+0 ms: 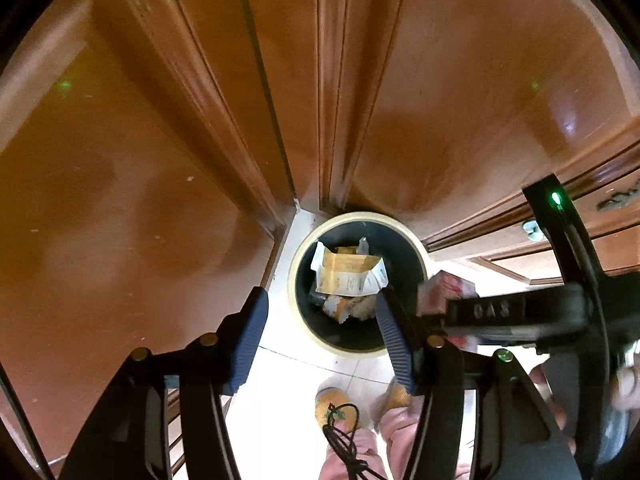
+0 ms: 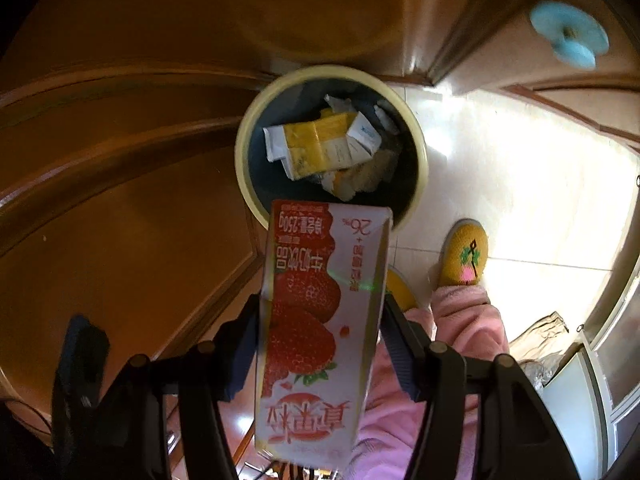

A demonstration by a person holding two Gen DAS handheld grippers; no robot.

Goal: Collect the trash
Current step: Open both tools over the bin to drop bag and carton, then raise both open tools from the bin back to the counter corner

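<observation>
A round trash bin with a cream rim and dark inside stands on the floor in a corner; it holds yellow and white cartons and crumpled paper. It also shows in the right wrist view. My left gripper is open and empty, above the bin's near rim. My right gripper is shut on a strawberry milk carton, held above the bin's near edge. The carton and the right gripper show at the right of the left wrist view.
Brown wooden doors and panels close in the bin on the left and behind. White floor tiles lie to the right. The person's yellow slippers and pink trousers stand just below the bin. A blue knob sits on the door.
</observation>
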